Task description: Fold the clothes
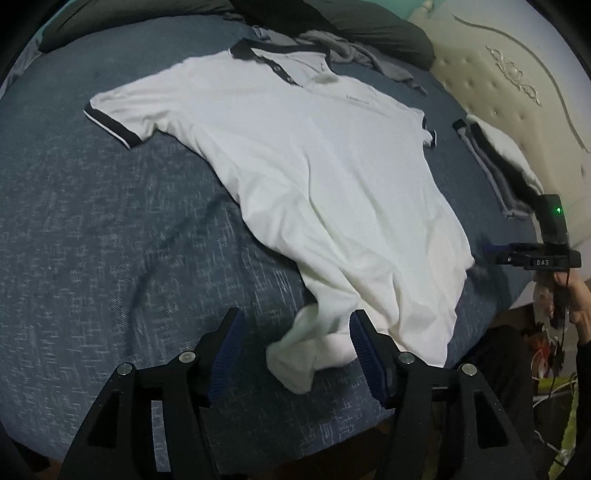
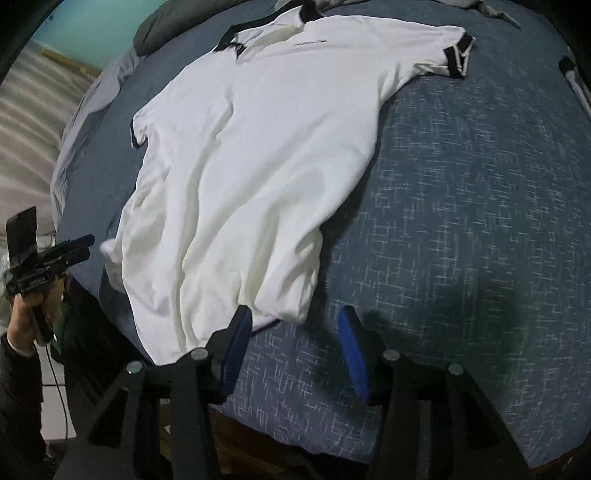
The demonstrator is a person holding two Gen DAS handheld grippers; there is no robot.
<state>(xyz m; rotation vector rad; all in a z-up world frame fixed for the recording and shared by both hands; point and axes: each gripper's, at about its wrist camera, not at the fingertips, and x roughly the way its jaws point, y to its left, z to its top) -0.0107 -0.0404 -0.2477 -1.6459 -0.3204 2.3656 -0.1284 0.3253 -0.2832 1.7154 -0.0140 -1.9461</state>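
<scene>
Left tongs gape wide, blue pads apart, nothing clamped. A bunched hem corner of the shirt lies between the fingers, closer to the right one; contact with the pads can't be told. In the right wrist view the left tongs sit at the bed's left edge, held by a hand in a dark sleeve.

Right tongs also spread wide, empty, hovering over bare bed just beside the shirt's lower hem; the left finger overlaps the hem edge in view. From the left wrist view the right tongs show side-on at the far right, green light on the unit, gripped by a hand; jaw gap unreadable from that angle.

Shirt is a white polo with dark collar and sleeve cuffs, spread front-up on the blue bed, collar away from the tongs, lower body rumpled. Folded clothes lie near the headboard. Grey garment and dark pillow sit beyond the collar.
</scene>
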